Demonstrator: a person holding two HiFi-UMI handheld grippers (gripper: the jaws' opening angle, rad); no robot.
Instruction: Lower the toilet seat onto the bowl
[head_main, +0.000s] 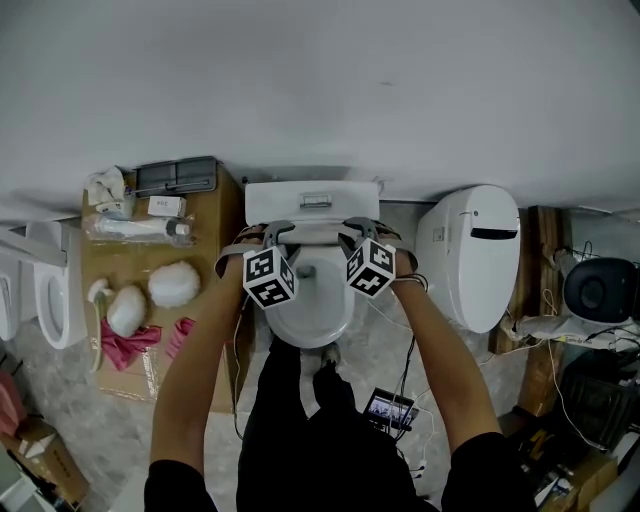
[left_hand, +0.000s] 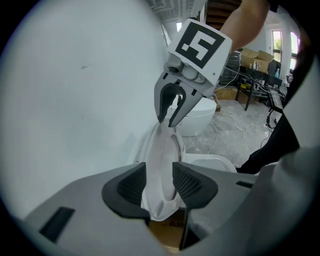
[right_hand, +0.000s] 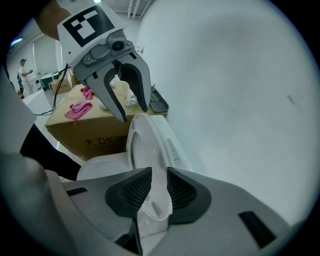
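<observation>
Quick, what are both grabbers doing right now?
Left gripper: open, the toilet seat between its jaws, not squeezed.
Right gripper: closed on the toilet seat.

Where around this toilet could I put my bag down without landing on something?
Bare floor lies by the cardboard box, left of the person. The strip between the middle toilet and the closed toilet is mostly free. The box top and the cable tangle at far right are crowded.

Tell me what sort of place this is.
Probably a test lab or workshop, not a home bathroom: a toilet stands beside a second toilet, with a cardboard box of supplies and loose cables on the floor.
</observation>
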